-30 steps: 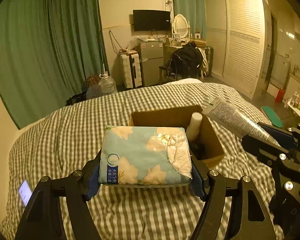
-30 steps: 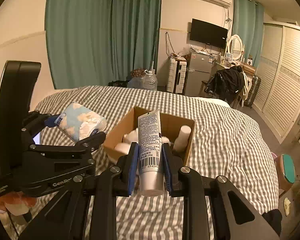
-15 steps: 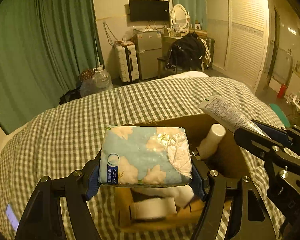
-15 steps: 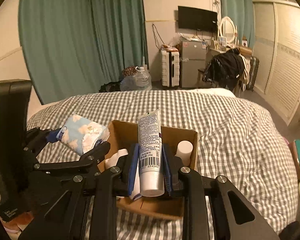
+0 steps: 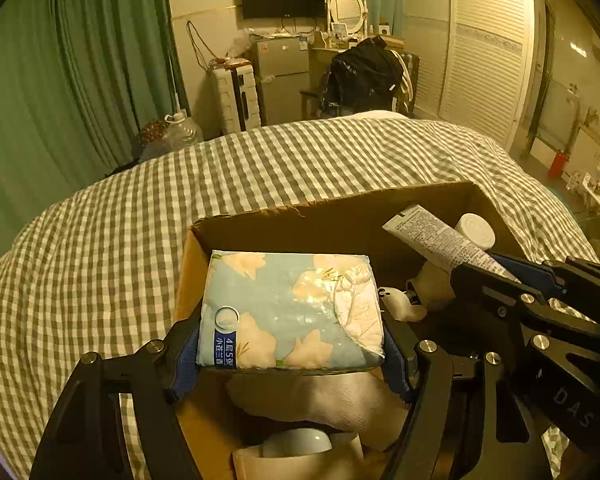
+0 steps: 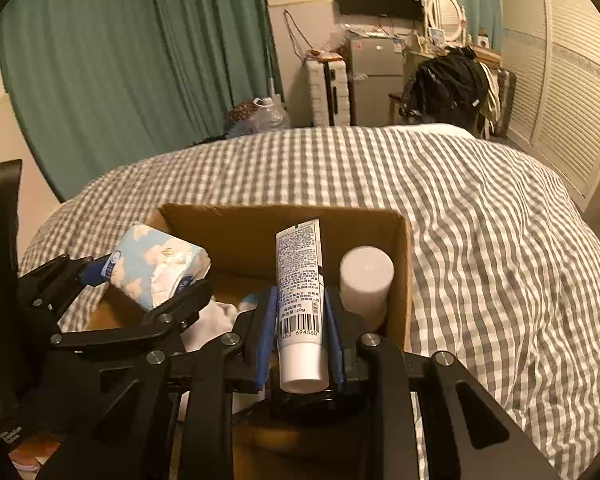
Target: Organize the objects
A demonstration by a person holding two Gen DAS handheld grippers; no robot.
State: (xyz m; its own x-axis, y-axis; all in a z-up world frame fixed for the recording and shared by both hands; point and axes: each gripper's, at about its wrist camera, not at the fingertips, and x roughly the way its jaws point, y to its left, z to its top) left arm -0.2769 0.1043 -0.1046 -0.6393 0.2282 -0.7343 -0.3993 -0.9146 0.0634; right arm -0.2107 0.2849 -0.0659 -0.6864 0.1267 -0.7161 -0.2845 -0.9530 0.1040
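1. From my left wrist cam the tissue pack (image 5: 290,312) covers most of the cardboard box (image 5: 320,220) floor, so I can't tell what's under it.
2. A white rounded thing (image 5: 298,442) at the bottom centre is half buried in wrapping, no idea what it is.
3. The tube (image 6: 300,292) print is too small to read on the right wrist cam.
4. The white bottle (image 6: 366,280) bottom is hidden behind the right gripper (image 6: 300,320).
5. Stuff on the dresser (image 6: 440,36), upper right, is just blur.
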